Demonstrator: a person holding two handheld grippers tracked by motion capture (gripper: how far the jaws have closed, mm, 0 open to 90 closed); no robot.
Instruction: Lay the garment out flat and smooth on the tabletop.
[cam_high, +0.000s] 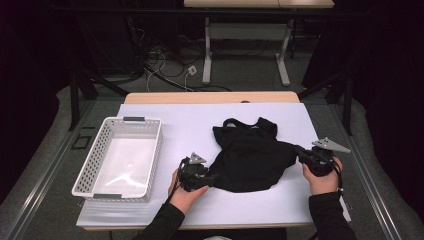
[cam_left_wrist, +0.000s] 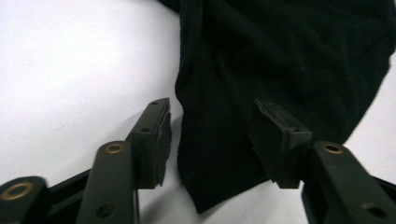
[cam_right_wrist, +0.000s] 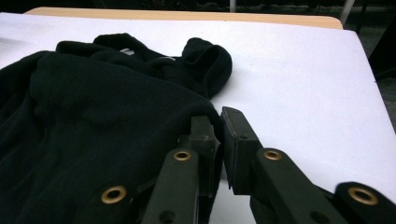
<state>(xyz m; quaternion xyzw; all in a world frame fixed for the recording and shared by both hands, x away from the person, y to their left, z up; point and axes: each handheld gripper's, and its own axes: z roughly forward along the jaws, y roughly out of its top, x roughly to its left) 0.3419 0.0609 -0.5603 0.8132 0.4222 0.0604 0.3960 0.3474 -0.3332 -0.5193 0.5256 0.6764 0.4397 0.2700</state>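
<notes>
At table centre, a soft, light black garment (cam_high: 250, 155) lies limp. My right gripper (cam_right_wrist: 219, 140), at three o'clock, is clamped on its edge; my left gripper (cam_left_wrist: 210, 140), at eight o'clock, stands apart around a corner, best pinched at the hem.

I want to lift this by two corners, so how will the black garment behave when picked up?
The black garment lies in soft folds, so it will probably sag between grips. It looks fleecy in the right gripper view, so likely not slippery. The right gripper pinches its edge; the left gripper straddles a corner, unclamped.
</notes>
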